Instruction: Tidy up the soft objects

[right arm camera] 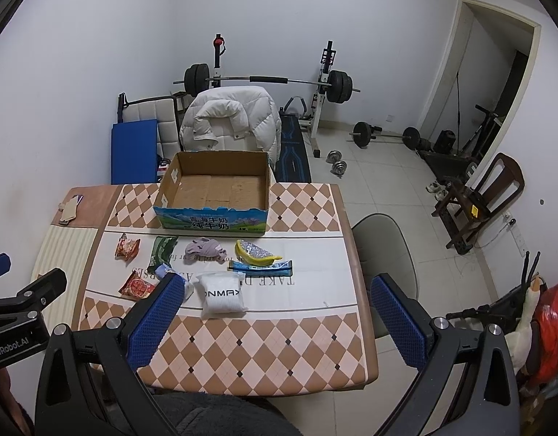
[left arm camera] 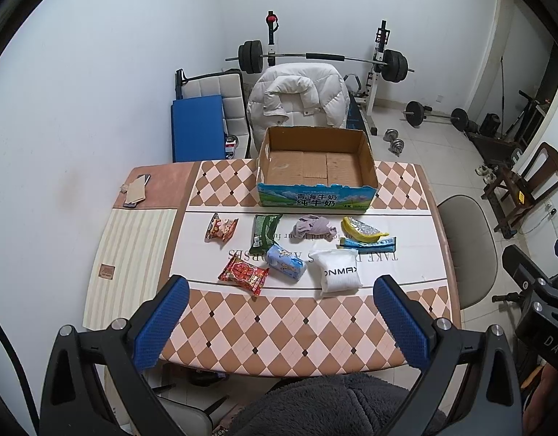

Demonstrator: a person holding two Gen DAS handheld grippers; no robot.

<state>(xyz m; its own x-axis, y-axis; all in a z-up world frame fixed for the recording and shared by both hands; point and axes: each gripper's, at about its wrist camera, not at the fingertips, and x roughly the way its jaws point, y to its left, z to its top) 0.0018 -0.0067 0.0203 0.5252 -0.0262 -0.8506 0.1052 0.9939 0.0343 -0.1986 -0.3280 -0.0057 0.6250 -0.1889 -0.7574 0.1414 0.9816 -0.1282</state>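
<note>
Seemingly at the start: the open cardboard milk carton box [left arm camera: 317, 167] at the table's far side holds nothing, w/ every soft item laid out just near of it. Left to right: orange snack pouch [left arm camera: 221, 227], green packet [left arm camera: 265, 231], crumpled lilac cloth [left arm camera: 314, 227], yellow banana-shaped pouch [left arm camera: 362, 229]; nearer, red snack bag [left arm camera: 243, 275], blue tissue pack [left arm camera: 286, 263], white ONMAX packet [left arm camera: 339, 270]. Left gripper [left arm camera: 280, 321] and right gripper [right arm camera: 275, 321] hover at the near edge, jaws wide apart, holding nothing. All sorting remains.
</note>
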